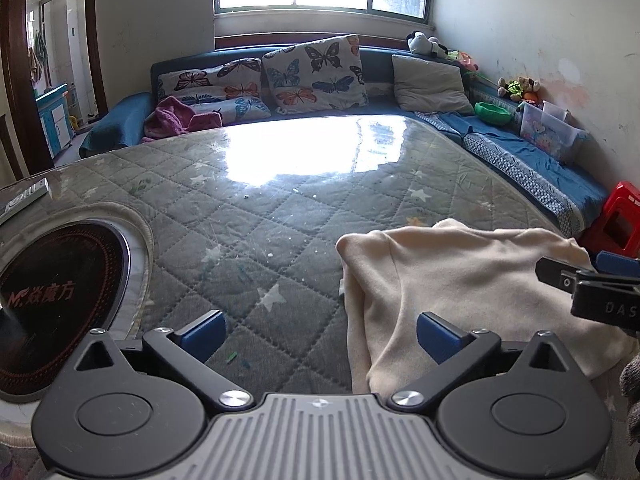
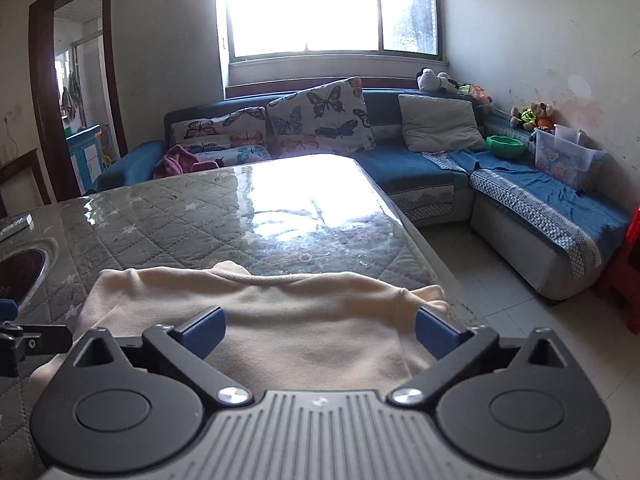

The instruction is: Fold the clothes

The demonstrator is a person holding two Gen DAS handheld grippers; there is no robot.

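Observation:
A cream garment [image 1: 460,280] lies folded on the quilted grey table cover [image 1: 248,216], near the table's front right corner. My left gripper [image 1: 320,338] is open at the garment's left edge, its right pad over the cloth, nothing pinched. The right gripper [image 2: 320,334] is open too, hovering over the near part of the garment [image 2: 288,312] with its blue pads apart and the cloth lying loose below them. Part of the right gripper [image 1: 600,284] shows at the right of the left wrist view.
A round black induction hob [image 1: 52,300] is set into the table at the left, with a flat box [image 1: 24,196] behind it. A blue corner sofa [image 2: 440,168] with butterfly cushions rings the table. A red stool [image 1: 620,216] stands at the right.

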